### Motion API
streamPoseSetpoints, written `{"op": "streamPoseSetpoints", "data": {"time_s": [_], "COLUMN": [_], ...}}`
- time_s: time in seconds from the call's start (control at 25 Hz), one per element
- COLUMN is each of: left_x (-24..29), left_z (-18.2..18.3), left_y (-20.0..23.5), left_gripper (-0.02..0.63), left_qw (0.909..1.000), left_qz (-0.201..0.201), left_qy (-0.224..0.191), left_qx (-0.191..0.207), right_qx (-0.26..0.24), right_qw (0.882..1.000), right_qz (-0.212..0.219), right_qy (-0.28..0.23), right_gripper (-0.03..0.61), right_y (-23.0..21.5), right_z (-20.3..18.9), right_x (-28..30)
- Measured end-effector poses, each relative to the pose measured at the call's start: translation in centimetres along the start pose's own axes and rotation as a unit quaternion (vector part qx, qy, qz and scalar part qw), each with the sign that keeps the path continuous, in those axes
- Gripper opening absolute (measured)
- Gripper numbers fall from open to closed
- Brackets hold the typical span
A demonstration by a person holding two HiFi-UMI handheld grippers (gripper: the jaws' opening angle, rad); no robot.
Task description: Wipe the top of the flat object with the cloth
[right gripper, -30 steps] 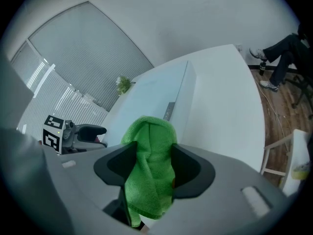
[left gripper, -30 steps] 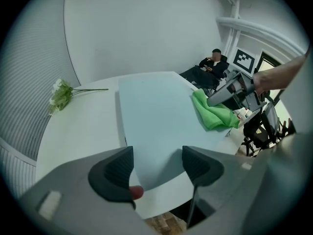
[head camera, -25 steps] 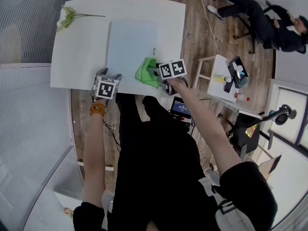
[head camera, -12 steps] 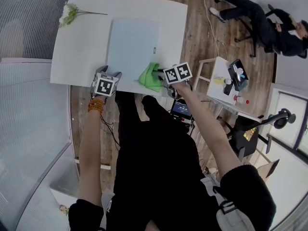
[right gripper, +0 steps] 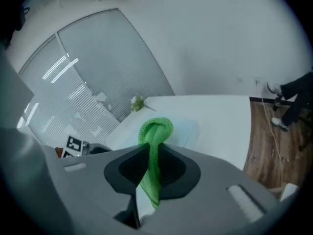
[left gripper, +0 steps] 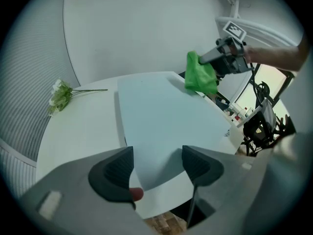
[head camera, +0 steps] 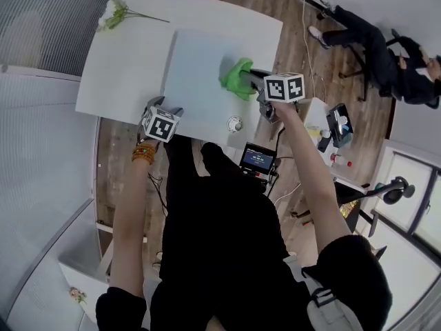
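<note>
A person in black stands at a white table (head camera: pixel 124 74) (left gripper: pixel 83 126) (right gripper: pixel 220 111), holding a gripper in each hand.

Nearest the person, at the table's near edge, is the left gripper (head camera: pixel 167 106) (left gripper: pixel 157 165). Its fingers are spread wide with nothing held. Between and just beyond them lies the near end of the flat object (head camera: pixel 196 67) (left gripper: pixel 161 111) (right gripper: pixel 188 129), a pale blue rectangular board lying flat on the table and stretching away from those fingers. To the right of the left fingers, a small round object (head camera: pixel 235 123) sits on the bare table by the near edge.

Further along, at the board's right side, is the right gripper (head camera: pixel 253 80) (left gripper: pixel 215 58) (right gripper: pixel 149 168). Its fingers have just been closing and now pinch the green cloth (head camera: pixel 238 78) (left gripper: pixel 199 75) (right gripper: pixel 155 131). A bunched fold of the cloth stands out past the fingertips and the rest hangs below them. The cloth is over the board's right-hand part, well ahead of the left fingers. I cannot tell whether its lower end touches the board.

Beyond both pairs of fingers, at the table's far left corner, lies a sprig of white flowers (head camera: pixel 116 11) (left gripper: pixel 61 96) (right gripper: pixel 137 103) with green stems, apart from the board.

Farthest off, past the right gripper, a second person (head camera: pixel 386 47) in dark clothes sits on the wooden floor (head camera: pixel 289 54) side of the room.
</note>
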State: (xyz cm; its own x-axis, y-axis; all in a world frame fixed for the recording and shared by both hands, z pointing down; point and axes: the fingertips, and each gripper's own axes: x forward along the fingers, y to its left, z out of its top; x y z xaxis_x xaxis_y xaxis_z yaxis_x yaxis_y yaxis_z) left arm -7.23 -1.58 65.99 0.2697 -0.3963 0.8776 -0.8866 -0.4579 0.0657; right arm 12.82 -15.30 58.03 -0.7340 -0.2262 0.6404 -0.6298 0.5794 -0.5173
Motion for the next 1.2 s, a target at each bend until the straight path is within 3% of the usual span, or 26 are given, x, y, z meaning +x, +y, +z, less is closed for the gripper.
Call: {"op": "streamPoseSetpoints", "data": {"time_s": [0.2,0.44,0.76,1.2], "left_x": [-0.1,-0.2,-0.3,-0.4], "left_z": [-0.1,-0.1,0.1,0.0], "left_y": [-0.2,-0.4,-0.9,-0.7], "left_gripper": [0.321,0.321,0.321,0.321], "left_qw": [1.0000,1.0000,0.9999,0.9999], "left_qz": [-0.003,0.000,-0.002,-0.004], "left_qy": [-0.001,-0.009,-0.012,-0.012], "left_qx": [0.004,0.001,0.003,0.002], "right_qx": [-0.025,-0.098,-0.147,-0.128], "right_qw": [0.996,0.990,0.981,0.982], "right_qz": [-0.042,-0.080,-0.127,-0.136], "right_qy": [-0.078,-0.069,-0.002,-0.029], "right_gripper": [0.067,0.067,0.071,0.067], "right_y": [-2.7,-4.5,-6.1,-6.2], "right_z": [8.0,11.9,10.8,10.0], "right_x": [2.0,6.9,12.4,12.9]}}
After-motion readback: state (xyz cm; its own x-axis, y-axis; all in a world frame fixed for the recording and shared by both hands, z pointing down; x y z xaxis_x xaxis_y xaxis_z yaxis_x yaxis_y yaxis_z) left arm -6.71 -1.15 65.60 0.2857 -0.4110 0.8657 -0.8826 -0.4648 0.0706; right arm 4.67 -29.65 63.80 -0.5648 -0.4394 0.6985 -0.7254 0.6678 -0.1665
